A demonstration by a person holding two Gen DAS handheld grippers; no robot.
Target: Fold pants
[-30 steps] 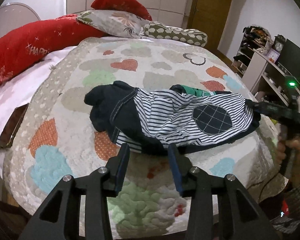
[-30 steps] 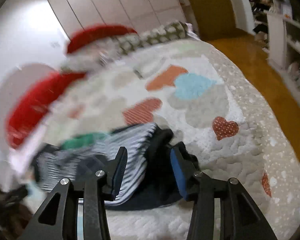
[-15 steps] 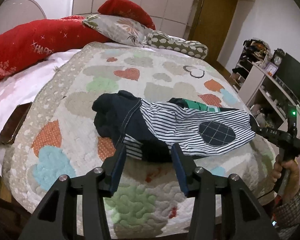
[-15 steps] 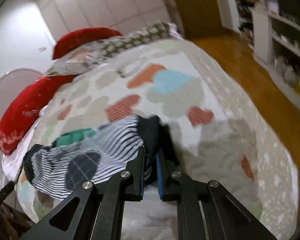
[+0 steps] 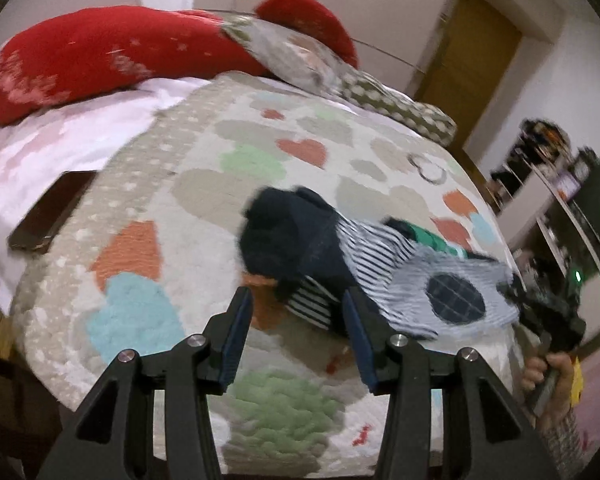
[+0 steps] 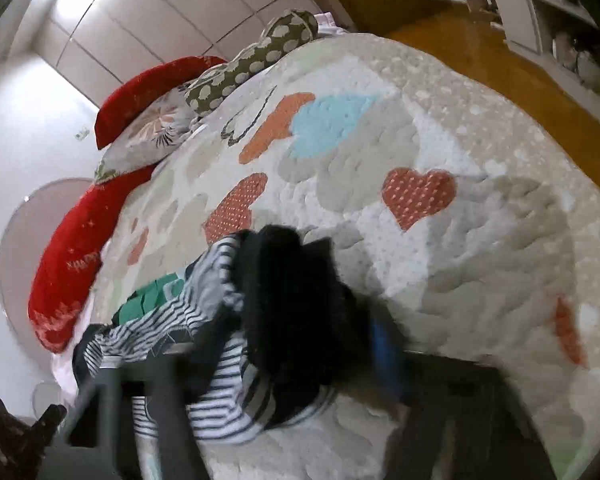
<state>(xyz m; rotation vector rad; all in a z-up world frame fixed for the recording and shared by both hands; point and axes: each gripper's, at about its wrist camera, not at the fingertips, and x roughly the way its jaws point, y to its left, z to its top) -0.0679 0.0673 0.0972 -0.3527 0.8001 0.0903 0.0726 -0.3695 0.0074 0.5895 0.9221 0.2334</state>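
Striped pants [image 5: 384, 276] on quilt [image 5: 148, 184]; left tongs [image 5: 297, 322] wide, right tongs [image 6: 296, 344] blurred, state unclear

Under my fingers spreads a bed [image 5: 204, 184] covered by a quilted spread [image 5: 284, 396] patched with hearts in orange, blue, green and grey. A white sheet [image 5: 60, 148] shows on its left side, and a dark phone [image 5: 52, 212] lies there by the quilt's edge. Crumpled on the quilt, right of middle, lie the pants [image 5: 364, 268], navy and striped with a checked oval patch. At the far end rest a long red pillow [image 5: 100, 52], a floral pillow [image 5: 296, 60] and a dotted olive bolster [image 5: 400, 106].
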